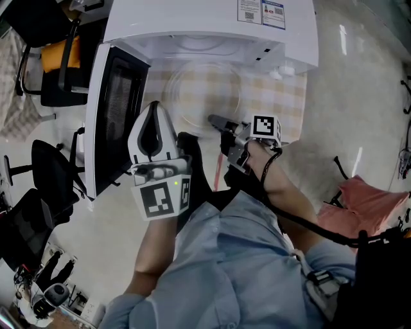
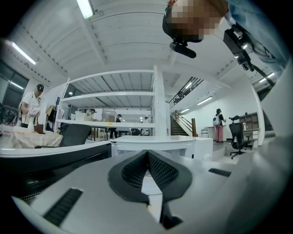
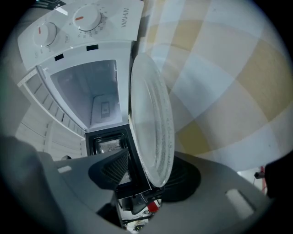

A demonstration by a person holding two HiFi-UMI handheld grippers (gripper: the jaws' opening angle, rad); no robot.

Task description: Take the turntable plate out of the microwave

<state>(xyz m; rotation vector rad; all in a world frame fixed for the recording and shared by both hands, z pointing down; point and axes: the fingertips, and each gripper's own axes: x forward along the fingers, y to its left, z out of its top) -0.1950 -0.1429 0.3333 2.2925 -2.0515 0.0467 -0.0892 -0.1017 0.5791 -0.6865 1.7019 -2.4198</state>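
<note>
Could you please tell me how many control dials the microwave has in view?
2, both on the microwave control panel in the right gripper view: one dial at left, the other beside the WAHIN lettering. None seems hidden.

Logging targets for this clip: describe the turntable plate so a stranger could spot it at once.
In front of the open white microwave lies a checked cloth. The plate is over it: a clear glass disc, its rim between the right gripper's jaws, the only round, see-through thing there.
</note>
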